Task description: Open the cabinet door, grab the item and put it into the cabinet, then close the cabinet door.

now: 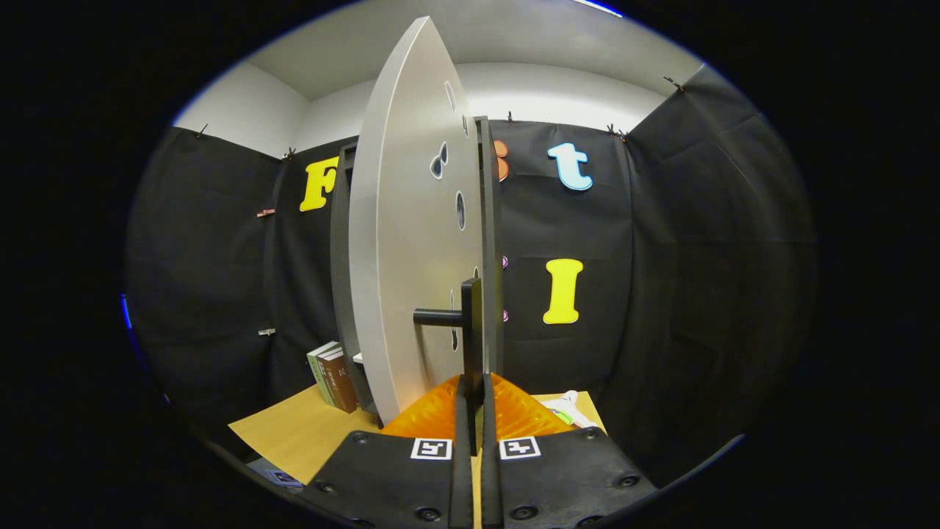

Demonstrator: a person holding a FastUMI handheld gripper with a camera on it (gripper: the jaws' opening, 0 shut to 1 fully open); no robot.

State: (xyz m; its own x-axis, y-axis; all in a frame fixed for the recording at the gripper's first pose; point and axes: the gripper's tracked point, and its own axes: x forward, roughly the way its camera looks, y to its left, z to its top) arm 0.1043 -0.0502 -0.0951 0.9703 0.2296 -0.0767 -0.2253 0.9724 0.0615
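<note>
Gripper view: gripper (474,411) clamped on door handle (471,330), tan tabletop (308,430) and black-draped booth beyond.

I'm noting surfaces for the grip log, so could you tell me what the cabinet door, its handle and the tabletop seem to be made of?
Cabinet door: pale grey board, matte, probably painted or laminated wood; soft even sheen.
Handle: dark bar, likely matte-coated metal, though plastic is possible. The gripper has its fingers closed on it.
Tabletop: light tan, smooth, looks like wood laminate.
</note>
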